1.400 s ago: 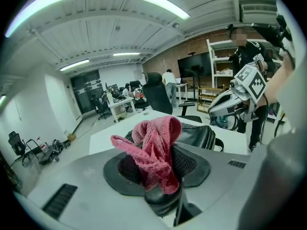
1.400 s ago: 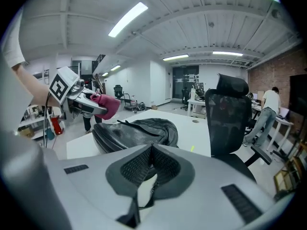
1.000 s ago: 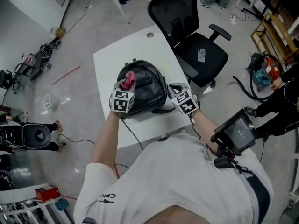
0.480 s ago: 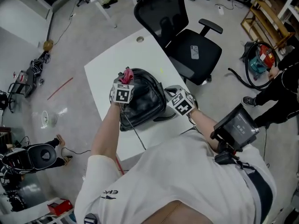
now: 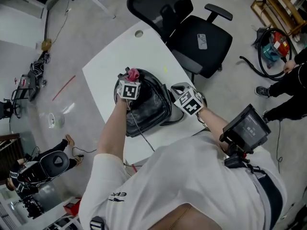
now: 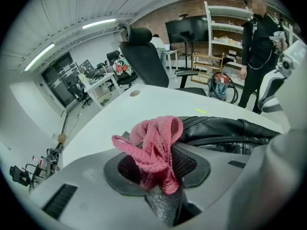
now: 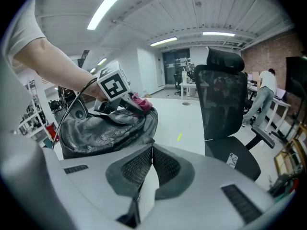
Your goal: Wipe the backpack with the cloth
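Observation:
A black leather backpack (image 5: 148, 102) lies on the white table (image 5: 105, 71). My left gripper (image 5: 130, 78) is shut on a crumpled pink cloth (image 5: 133, 74) and rests over the backpack's far left top. In the left gripper view the pink cloth (image 6: 154, 147) bunches between the jaws, with the backpack (image 6: 225, 131) just beyond to the right. My right gripper (image 5: 178, 91) is shut on nothing and sits beside the backpack's right edge. The right gripper view shows the backpack (image 7: 103, 131) to the left and the left gripper (image 7: 125, 102) with the cloth (image 7: 140, 103) on top of it.
A black office chair (image 5: 184, 28) with a phone (image 5: 202, 41) on its seat stands close to the table's far right side. A cable hole (image 5: 139, 33) marks the table's far end. Cables and gear lie on the floor at left (image 5: 33, 75). A person (image 5: 292, 85) stands at right.
The left gripper with the pink cloth has slid along the backpack's top toward its far edge. The right gripper stays beside the bag's right side. The head view has shifted.

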Motion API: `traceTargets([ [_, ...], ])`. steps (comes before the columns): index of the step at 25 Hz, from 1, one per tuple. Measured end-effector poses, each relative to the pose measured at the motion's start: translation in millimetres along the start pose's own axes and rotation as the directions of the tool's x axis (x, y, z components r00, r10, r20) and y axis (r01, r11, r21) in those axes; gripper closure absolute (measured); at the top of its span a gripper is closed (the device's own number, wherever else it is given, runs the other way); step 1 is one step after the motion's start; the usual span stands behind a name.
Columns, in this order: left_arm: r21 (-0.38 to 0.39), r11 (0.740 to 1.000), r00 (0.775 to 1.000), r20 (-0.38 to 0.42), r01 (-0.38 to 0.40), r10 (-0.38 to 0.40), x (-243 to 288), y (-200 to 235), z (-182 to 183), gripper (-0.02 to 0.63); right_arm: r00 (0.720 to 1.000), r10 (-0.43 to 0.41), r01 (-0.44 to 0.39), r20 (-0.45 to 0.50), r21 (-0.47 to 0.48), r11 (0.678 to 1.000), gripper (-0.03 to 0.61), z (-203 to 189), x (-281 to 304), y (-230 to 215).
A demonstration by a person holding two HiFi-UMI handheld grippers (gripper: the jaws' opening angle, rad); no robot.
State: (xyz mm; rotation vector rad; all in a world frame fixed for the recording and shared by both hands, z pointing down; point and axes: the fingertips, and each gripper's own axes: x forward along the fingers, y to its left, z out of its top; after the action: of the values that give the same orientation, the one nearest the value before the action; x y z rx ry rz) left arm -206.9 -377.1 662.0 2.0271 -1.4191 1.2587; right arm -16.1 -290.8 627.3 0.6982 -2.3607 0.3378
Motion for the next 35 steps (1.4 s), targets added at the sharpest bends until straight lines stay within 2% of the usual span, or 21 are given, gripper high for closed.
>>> traceTargets([
  [4, 0.065, 0.998, 0.998, -0.055, 0.018, -0.015, 6, -6, -3, 0.477, 1.0, 0.009, -0.009, -0.004, 0.019, 1.0, 0.575, -9, 4, 0],
  [9, 0.213, 0.976, 0.996, -0.091, 0.033, -0.013, 1, -17, 4, 0.477, 1.0, -0.008, 0.007, 0.007, 0.028, 1.0, 0.575, -7, -2, -6],
  [14, 0.358, 0.931, 0.994, -0.1, 0.077, -0.044, -5, -47, 16, 0.477, 0.999, -0.033, 0.033, 0.009, 0.033, 0.999, 0.575, -13, -13, -10],
  [17, 0.452, 0.887, 0.993, -0.099, 0.096, -0.056, -9, -66, 21, 0.477, 0.999, -0.052, 0.051, 0.012, 0.037, 0.998, 0.575, -16, -20, -9],
  [19, 0.539, 0.836, 0.993, -0.104, 0.102, -0.054, -12, -78, 22, 0.477, 0.998, -0.064, 0.063, 0.015, 0.039, 0.997, 0.575, -18, -25, -9],
  [21, 0.627, 0.77, 0.992, -0.113, 0.119, -0.061, -14, -95, 23, 0.477, 0.997, -0.076, 0.075, 0.016, 0.042, 0.996, 0.575, -22, -31, -10],
  [26, 0.819, 0.553, 0.988, -0.139, 0.154, -0.068, -34, -133, 14, 0.477, 0.995, -0.102, 0.101, 0.018, 0.054, 0.993, 0.575, -24, -49, 3],
  [31, 0.913, 0.372, 0.986, -0.153, 0.168, -0.07, -43, -160, 12, 0.477, 0.991, -0.126, 0.124, 0.032, 0.063, 0.99, 0.575, -27, -55, 0],
  [35, 0.959, 0.22, 0.984, -0.167, 0.178, -0.07, -56, -180, 0, 0.477, 0.987, -0.152, 0.149, 0.043, 0.071, 0.986, 0.575, -33, -65, 7],
])
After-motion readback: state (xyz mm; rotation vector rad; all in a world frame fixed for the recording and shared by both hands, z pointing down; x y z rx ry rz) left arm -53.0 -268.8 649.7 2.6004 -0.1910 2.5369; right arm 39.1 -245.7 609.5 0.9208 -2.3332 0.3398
